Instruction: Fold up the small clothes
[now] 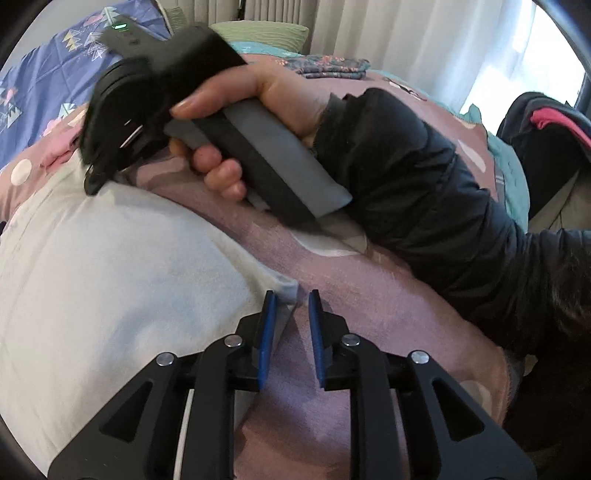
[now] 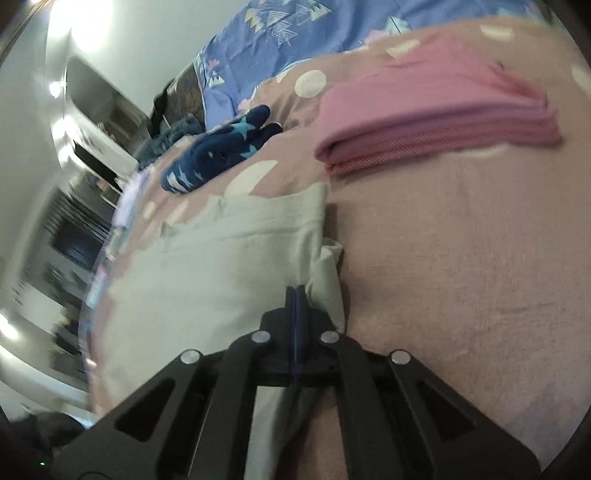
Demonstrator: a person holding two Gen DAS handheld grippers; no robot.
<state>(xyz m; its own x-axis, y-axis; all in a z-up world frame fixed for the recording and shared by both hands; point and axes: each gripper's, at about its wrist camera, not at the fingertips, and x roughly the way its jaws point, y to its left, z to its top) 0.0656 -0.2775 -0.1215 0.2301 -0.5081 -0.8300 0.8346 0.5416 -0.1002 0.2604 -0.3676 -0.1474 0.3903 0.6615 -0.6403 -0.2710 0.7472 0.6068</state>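
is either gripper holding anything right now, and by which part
The right gripper is shut on the pale cloth, pinching its right-hand edge. The left gripper is open at the cloth's corner, holding nothing.

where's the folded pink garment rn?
Right wrist view, upper right: the folded pink garment lies on the mauve dotted bedspread, beyond the pale cloth, right of the navy star-print item.

A pale mint-white garment is lying on a dusty-pink bedspread dotted with white. Far off, a folded pink cloth, a navy star-patterned item and blue triangle-printed bedding are showing.
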